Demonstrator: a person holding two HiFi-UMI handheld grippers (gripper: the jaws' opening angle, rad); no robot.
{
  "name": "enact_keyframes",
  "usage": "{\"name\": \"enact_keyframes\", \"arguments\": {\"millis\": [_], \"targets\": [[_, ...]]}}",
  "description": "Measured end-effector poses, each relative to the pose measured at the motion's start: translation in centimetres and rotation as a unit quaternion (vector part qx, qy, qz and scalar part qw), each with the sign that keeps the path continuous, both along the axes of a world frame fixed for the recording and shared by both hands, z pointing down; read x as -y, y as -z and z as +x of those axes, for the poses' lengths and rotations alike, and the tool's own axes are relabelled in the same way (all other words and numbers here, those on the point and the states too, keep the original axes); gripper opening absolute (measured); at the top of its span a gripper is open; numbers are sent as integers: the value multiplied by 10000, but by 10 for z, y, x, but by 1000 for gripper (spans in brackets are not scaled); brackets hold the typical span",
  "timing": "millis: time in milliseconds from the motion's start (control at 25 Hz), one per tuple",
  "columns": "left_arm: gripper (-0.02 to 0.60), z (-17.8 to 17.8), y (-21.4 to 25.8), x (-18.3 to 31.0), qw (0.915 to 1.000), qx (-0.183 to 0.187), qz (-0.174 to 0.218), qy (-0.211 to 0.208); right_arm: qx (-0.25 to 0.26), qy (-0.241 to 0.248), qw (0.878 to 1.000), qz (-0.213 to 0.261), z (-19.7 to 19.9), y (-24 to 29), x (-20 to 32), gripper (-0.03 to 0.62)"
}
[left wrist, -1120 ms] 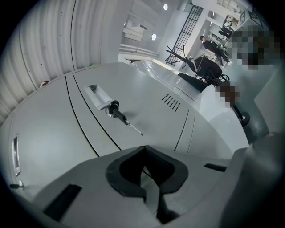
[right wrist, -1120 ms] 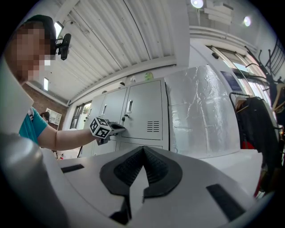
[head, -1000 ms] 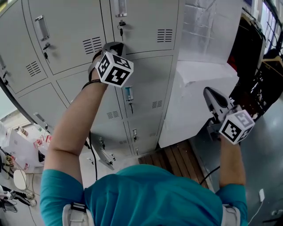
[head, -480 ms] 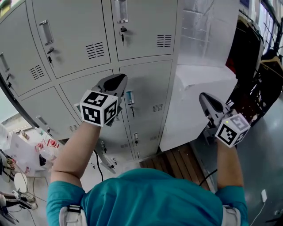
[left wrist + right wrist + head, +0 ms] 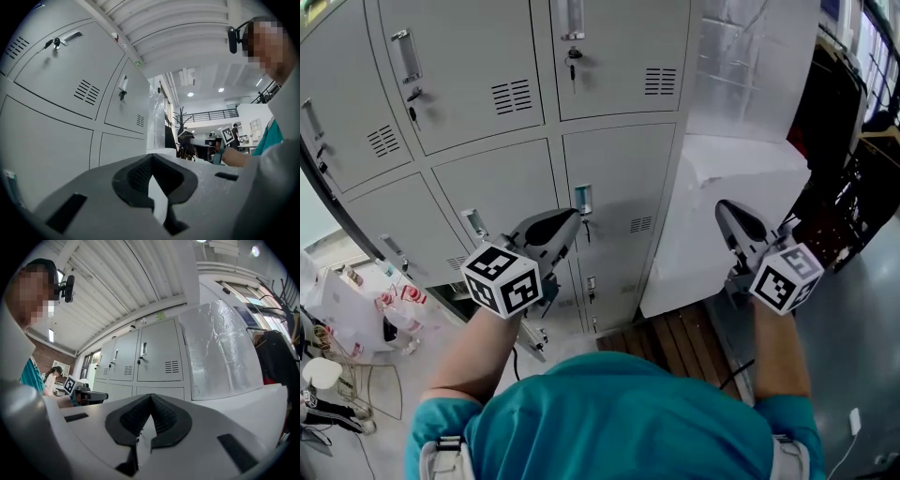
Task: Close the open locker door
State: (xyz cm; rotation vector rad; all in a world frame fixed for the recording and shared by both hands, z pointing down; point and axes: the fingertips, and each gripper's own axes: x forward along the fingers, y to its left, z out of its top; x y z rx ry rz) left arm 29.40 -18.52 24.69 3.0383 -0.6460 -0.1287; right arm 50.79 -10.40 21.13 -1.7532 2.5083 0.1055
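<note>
Grey lockers (image 5: pixel 619 187) fill the wall ahead, and every door in the rows I can see lies flush. Low down by my left forearm a slanted grey panel (image 5: pixel 534 339) juts out, mostly hidden; I cannot tell if it is a door. My left gripper (image 5: pixel 564 221) hovers level in front of the lower doors, near a blue-tagged handle (image 5: pixel 583 199), touching nothing. Its jaws have just closed the last bit and are shut and empty (image 5: pixel 150 159). My right gripper (image 5: pixel 727 210) is held out to the right of the lockers, also shut and empty (image 5: pixel 150 397).
A white block (image 5: pixel 741 206) stands against the lockers' right side, under plastic-wrapped sheeting (image 5: pixel 750 66). Wooden slats (image 5: pixel 675 337) lie on the floor below it. Dark hanging clothes (image 5: pixel 844 178) are at far right. Bags (image 5: pixel 356 309) clutter the floor at left.
My left gripper has dropped from the top of the middle-row door to the lower doors and has rolled over. The right gripper has shifted only slightly.
</note>
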Motion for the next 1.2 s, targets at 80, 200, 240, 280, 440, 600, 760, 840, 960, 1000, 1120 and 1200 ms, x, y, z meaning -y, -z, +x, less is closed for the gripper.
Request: {"name": "enact_keyframes", "arguments": {"millis": [80, 200, 240, 280, 440, 600, 760, 840, 960, 1000, 1120, 1200], "targets": [[3, -7, 1, -1, 9998, 26, 101, 190, -13, 68, 10000, -8, -3, -1, 2, -2], [3, -21, -8, -5, 9982, 179, 229, 521, -21, 226, 9997, -44, -11, -7, 7, -2], [3, -26, -14, -6, 9975, 256, 231, 621, -14, 295, 9995, -64, -15, -11, 9, -2], [3, -32, -23, -7, 9965, 336, 215, 728, -16, 385, 9992, -92, -20, -15, 13, -2], [3, -63, -64, 0, 9897, 629, 57, 1287, -29, 948, 9952, -238, -55, -43, 35, -2], [3, -105, -121, 7, 9760, 914, -344, 1944, -91, 1710, 9844, -409, -107, -84, 63, -2], [3, -161, -198, -10, 9466, 1111, -1161, 2796, -169, 2597, 9621, -809, -167, -146, 80, -2], [3, -182, -233, -15, 9306, 1249, -1427, 3131, -215, 2865, 9526, -998, -190, -176, 89, -2], [3, -204, -280, -21, 9080, 1614, -1725, 3461, -243, 3113, 9402, -1361, -216, -219, 101, -2], [3, -210, -295, -24, 9009, 1751, -1826, 3526, -233, 3180, 9358, -1501, -224, -232, 104, -2], [3, -221, -335, -31, 8815, 2197, -2033, 3651, -175, 3357, 9232, -1861, -242, -263, 105, -2], [5, -226, -359, -33, 8692, 2531, -2067, 3710, -166, 3429, 9174, -2012, -249, -277, 104, -2]]}}
